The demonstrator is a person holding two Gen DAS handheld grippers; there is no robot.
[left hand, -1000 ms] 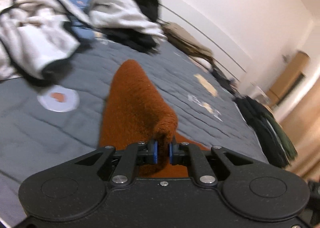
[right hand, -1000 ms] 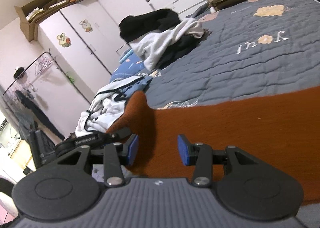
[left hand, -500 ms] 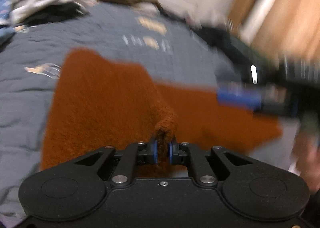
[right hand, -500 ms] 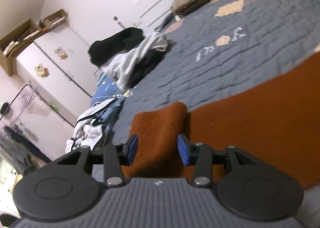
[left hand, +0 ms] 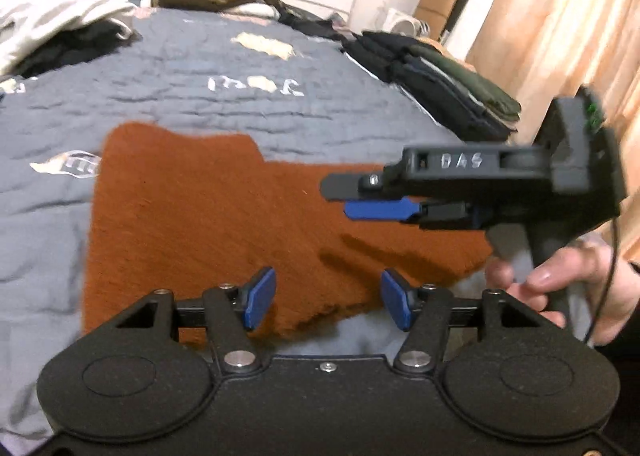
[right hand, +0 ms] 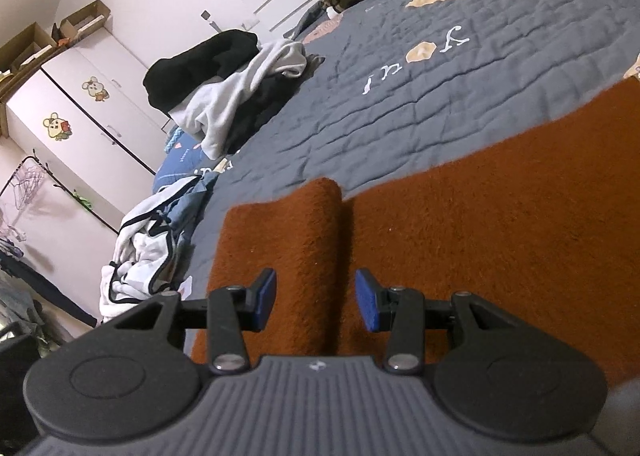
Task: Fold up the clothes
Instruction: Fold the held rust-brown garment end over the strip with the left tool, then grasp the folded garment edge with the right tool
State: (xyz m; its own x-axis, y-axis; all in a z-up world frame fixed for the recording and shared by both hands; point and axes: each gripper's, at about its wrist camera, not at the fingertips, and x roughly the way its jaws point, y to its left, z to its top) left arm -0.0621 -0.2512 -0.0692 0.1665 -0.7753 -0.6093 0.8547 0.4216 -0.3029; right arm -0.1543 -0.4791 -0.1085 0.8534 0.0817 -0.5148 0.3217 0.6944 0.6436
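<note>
Rust-orange knit garment (left hand: 224, 216): flat on grey quilted bedspread (left hand: 192, 96), one edge folded over.
Left gripper (left hand: 328, 298): jaws opening, nothing between.
Right gripper (right hand: 316, 298): jaws apart, over the fold, pads clear.
Hand (left hand: 576, 288): seen in left view only.
Unfolded heap (right hand: 228, 96) and white wardrobe (right hand: 76, 116): right view.
Dark folded stack (left hand: 436, 76): blurred.
</note>
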